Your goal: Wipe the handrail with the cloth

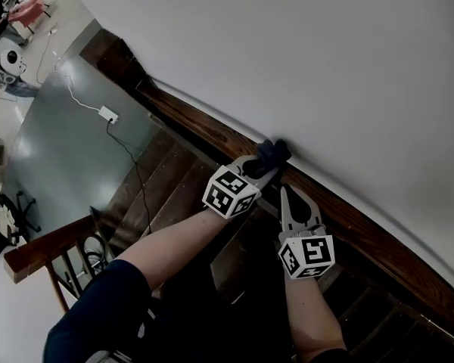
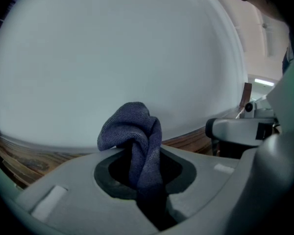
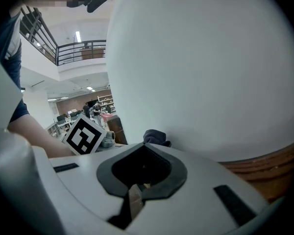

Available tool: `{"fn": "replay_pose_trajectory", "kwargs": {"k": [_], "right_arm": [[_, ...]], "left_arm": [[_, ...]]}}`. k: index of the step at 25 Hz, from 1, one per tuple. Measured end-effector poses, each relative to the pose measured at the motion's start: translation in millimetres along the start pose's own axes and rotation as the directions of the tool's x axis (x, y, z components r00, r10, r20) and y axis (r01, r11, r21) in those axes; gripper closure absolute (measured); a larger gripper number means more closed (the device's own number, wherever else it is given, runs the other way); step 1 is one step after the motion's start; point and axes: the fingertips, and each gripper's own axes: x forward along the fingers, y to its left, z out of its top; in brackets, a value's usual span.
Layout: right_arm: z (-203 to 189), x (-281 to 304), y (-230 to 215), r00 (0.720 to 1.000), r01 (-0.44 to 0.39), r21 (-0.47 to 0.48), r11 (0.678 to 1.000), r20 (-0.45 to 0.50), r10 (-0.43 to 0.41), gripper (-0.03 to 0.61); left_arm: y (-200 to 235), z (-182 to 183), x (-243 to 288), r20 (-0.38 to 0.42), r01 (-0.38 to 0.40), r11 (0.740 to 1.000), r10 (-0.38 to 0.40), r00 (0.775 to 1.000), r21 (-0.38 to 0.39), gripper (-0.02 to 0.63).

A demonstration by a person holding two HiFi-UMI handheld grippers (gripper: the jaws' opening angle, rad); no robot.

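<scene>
A dark blue cloth [image 1: 274, 151] rests on the brown wooden handrail [image 1: 378, 240] that slopes along the white wall. My left gripper [image 1: 269, 163] is shut on the cloth and holds it against the rail's top. In the left gripper view the cloth [image 2: 132, 131] bunches up out of the shut jaws, with the handrail [image 2: 24, 163] behind it. My right gripper [image 1: 286, 193] points at the rail just down-slope of the cloth, shut with nothing held. Its own view shows the right gripper [image 3: 143, 151], the cloth [image 3: 155, 137] beyond it and the handrail [image 3: 267, 173] at right.
Dark wooden stairs [image 1: 163, 184] drop away below the rail. A white power strip [image 1: 107, 114] with a cable lies on the grey landing. A second banister [image 1: 45, 249] stands at lower left. The white wall [image 1: 325, 66] runs right beside the rail.
</scene>
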Motion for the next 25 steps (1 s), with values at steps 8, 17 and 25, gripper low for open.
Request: {"fn": "replay_pose_trajectory", "kwargs": {"k": [8,17,25], "right_arm": [[-18.9,42.8,21.5,0.999,-0.047,0.006,0.999,-0.017,0.047,0.571],[-27.0,79.9,42.6,0.996,-0.088,-0.006,0.996,-0.019,0.088,0.571],[-37.2,114.4,54.2,0.992,-0.12,-0.023,0.992,-0.029,0.12,0.571]], "left_arm": [[47.6,-9.2,-14.7,0.021,-0.056,0.998,0.056,0.998,0.001,0.531],[95.9,-17.1,-29.1,0.046,-0.117,0.993,0.117,0.992,-0.012,0.529],[128.8,-21.7,-36.1,0.052,-0.166,0.986,0.165,0.985,0.009,0.529]]}}
